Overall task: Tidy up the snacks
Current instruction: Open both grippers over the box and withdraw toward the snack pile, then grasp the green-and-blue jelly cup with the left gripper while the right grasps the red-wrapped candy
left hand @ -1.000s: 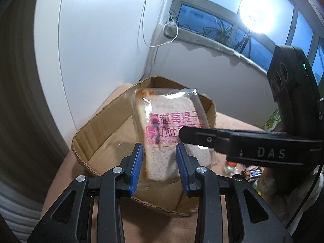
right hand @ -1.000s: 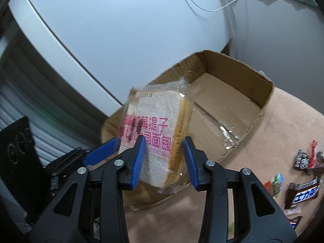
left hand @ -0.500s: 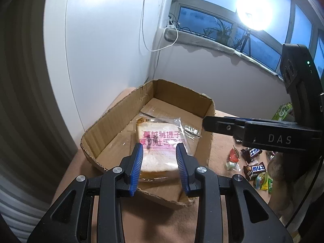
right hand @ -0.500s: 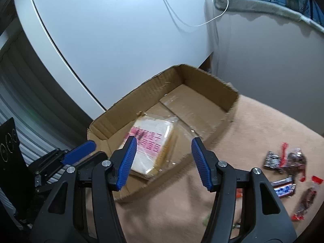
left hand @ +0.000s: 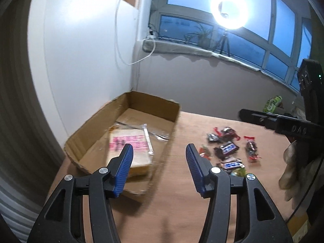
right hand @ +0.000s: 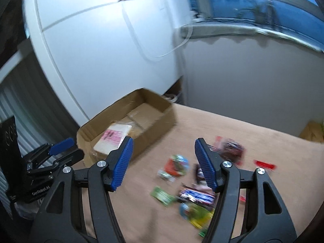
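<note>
1. My left gripper [left hand: 159, 156] is opening, nothing between its jaws.
2. My right gripper [right hand: 163, 156] is opening too, empty.
3. The bread [left hand: 129, 147] lies in the box [left hand: 154, 103] at the table's [left hand: 182, 202] far left corner.
4. Candy [left hand: 228, 147] lies scattered on the table right of the box.

Both wrist views toward cardboard box [left hand: 141, 109]

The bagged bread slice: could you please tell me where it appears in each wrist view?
Left wrist: bagged bread slice lies in the cardboard box, lower left of centre.
Right wrist: bread in the box, left of centre.
Shared landmark: the cardboard box.
</note>
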`<state>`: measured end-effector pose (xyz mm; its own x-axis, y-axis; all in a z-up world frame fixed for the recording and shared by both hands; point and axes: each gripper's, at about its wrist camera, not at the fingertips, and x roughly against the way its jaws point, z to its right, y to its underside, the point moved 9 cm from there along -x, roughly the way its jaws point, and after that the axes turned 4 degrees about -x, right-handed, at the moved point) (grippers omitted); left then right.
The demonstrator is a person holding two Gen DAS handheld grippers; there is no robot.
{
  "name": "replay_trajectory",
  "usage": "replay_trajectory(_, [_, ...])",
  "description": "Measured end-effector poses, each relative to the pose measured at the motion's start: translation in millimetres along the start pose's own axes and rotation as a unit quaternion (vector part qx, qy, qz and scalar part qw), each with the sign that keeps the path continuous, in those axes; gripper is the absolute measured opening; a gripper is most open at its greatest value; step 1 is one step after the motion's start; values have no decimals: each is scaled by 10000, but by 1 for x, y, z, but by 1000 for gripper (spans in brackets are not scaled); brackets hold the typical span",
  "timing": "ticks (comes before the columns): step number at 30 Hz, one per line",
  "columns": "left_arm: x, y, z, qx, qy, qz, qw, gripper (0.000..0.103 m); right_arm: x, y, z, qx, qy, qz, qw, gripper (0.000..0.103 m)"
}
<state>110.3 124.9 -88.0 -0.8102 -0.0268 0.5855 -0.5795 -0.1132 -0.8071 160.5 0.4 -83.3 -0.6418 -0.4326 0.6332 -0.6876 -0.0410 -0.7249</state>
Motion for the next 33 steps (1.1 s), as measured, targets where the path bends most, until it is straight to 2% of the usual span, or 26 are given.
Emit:
replay_trajectory(4, [-2, 1, 26, -117, 249, -17, 9996, 53, 33, 3, 45, -109, 377, 83, 9992, 66])
replay_trajectory(6, [-5, 4, 40, -167, 388, -61, 9991, 53, 47, 5, 62, -74, 588, 101, 9982, 76])
replay_trajectory(8, [-9, 6, 51, -177, 520, -116, 9984, 53, 64, 7, 83, -46, 852, 188, 9962, 80])
replay_trajectory(14, [-23, 25, 93, -258, 915, -417, 9946, 53, 85, 22, 136, -150, 1340, 91, 9908, 80])
replay_trajectory(18, [-31, 45, 119, -342, 1171, -697, 9901, 53, 72, 36, 157, -342, 1366, -142, 9899, 80])
replay_trajectory(22, [-42, 61, 136, -419, 1261, -961, 9865, 53, 54, 49, 166, -419, 1322, -345, 9897, 80])
replay_trajectory(28, [-62, 77, 156, -640, 1163, -1211, 9837, 53, 17, 65, 170, -376, 1258, -722, 9887, 80])
replay_trajectory(33, [-81, 81, 169, -741, 1091, -1348, 9821, 54, -15, 71, 178, -627, 1134, -991, 9866, 80])
